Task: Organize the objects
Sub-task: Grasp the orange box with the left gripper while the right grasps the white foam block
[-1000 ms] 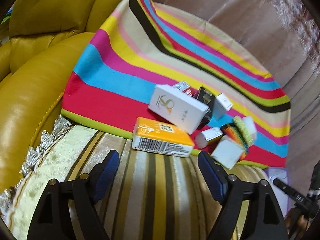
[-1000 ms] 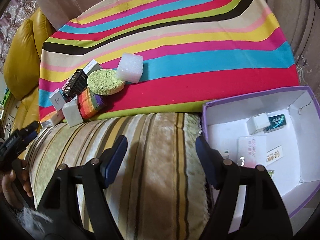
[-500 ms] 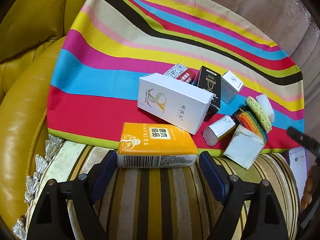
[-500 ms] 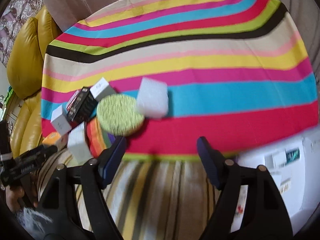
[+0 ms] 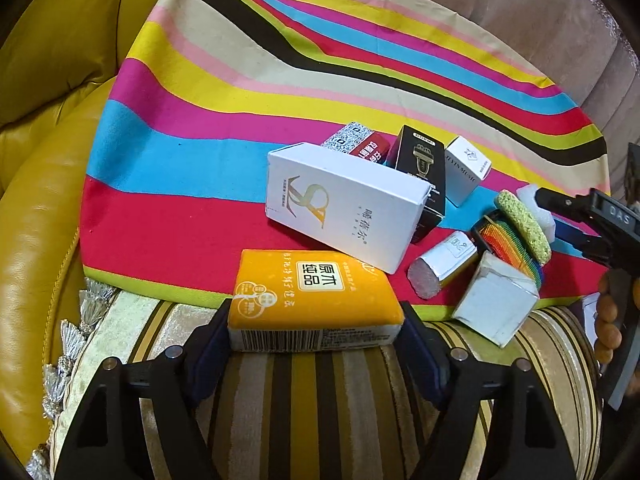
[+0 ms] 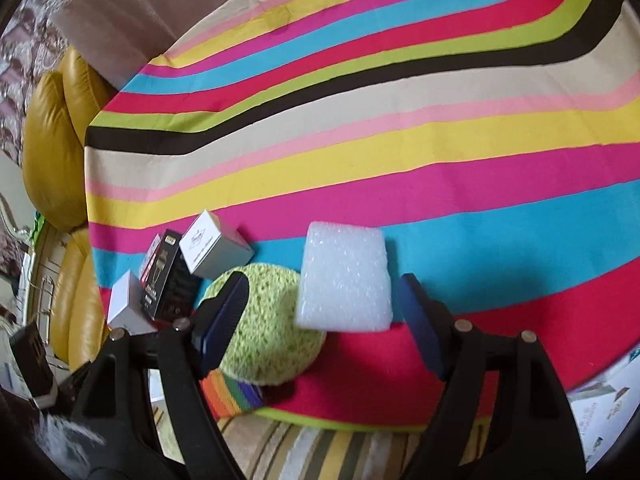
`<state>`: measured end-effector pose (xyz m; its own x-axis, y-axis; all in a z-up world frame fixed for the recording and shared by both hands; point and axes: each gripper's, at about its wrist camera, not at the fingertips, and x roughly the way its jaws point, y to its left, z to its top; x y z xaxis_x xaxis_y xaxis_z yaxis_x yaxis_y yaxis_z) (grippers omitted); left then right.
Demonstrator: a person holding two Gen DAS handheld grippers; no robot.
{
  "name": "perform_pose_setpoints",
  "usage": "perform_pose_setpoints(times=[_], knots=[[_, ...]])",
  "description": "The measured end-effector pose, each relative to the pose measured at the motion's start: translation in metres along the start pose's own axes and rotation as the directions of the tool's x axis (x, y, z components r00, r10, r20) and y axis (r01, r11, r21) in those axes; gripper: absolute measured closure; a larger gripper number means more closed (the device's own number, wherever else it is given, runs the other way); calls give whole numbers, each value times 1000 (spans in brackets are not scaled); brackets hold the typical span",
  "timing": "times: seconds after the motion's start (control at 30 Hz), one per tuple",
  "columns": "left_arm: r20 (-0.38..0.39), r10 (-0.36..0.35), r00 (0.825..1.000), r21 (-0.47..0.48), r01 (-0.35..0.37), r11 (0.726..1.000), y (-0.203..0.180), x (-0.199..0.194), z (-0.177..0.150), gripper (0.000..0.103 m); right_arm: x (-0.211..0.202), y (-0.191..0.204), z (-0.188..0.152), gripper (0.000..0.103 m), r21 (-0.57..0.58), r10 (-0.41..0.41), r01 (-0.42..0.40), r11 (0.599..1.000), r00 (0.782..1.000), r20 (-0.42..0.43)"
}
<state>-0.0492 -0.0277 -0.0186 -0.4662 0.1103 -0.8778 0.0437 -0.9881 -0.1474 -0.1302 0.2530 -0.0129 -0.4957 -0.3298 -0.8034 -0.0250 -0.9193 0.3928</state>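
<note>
Two grippers have each closed in on a target over the last second. The left gripper (image 5: 314, 340), at lower centre of its view, now brackets the orange tissue pack (image 5: 314, 294); its pads touch or nearly touch the pack's short ends, where a second ago the pack lay well ahead. The pack lies at the striped cloth's (image 5: 168, 184) near edge, so a lift looks close. The large white box (image 5: 344, 204) leans just behind it, corner touching or overlapping, and could be dragged along.

The right gripper (image 6: 320, 316) has swung from the purple-rimmed box to the white foam block (image 6: 346, 278), centre frame; its jaws are spread, not yet touching. The green sponge (image 6: 268, 328) lies under the block, by the left finger (image 6: 224, 318).
</note>
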Motion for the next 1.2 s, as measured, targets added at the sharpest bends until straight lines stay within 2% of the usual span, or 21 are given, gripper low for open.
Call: perform_pose_setpoints(times=[0.07, 0.13, 0.2, 0.5, 0.73, 1.0, 1.2], knots=[[1, -3, 1000, -2, 3, 1000, 0, 0, 0, 25, 5, -2, 1, 26, 13, 12, -12, 1000, 1000, -14], [3, -8, 1000, -4, 8, 1000, 0, -1, -1, 26, 8, -2, -1, 42, 14, 23, -23, 1000, 999, -28], [7, -16, 1000, -3, 16, 1000, -2, -4, -3, 26, 12, -4, -2, 52, 17, 20, -19, 1000, 999, -42], [40, -25, 999, -5, 25, 1000, -6, -24, -23, 26, -8, -7, -16, 52, 16, 15, -16, 1000, 1000, 17], [85, -10, 996, 5, 9, 1000, -16, -46, -39, 26, -37, -11, -43, 52, 29, 17, -18, 999, 999, 42], [120, -28, 992, 90, 17, 996, -41, -56, -43, 26, -72, -16, -80, 52, 32, 31, -33, 999, 997, 66], [135, -92, 987, 170, 69, 983, -69, -65, -50, 26, -96, -31, -102, 52, 56, 14, -18, 998, 997, 80]])
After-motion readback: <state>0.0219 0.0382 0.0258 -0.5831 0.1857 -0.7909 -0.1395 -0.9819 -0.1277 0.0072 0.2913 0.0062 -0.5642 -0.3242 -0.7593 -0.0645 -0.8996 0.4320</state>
